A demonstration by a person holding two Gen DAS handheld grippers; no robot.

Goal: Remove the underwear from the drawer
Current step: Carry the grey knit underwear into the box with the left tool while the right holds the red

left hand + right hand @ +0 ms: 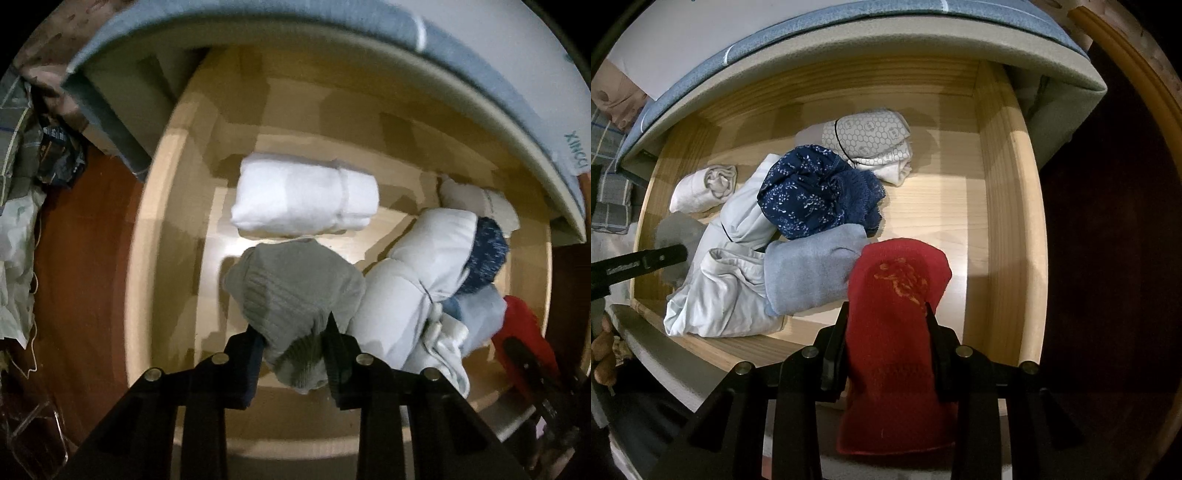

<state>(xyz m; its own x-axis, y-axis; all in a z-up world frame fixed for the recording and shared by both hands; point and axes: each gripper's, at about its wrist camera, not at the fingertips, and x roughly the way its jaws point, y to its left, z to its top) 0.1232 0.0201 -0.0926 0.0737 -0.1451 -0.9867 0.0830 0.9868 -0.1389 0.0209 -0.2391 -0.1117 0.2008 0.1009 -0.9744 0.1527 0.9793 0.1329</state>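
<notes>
My left gripper is clamped on a grey ribbed knit underwear roll over the open pale wooden drawer. My right gripper pinches a red knit underwear piece above the drawer's front-right corner, beside a folded light-blue piece.
</notes>
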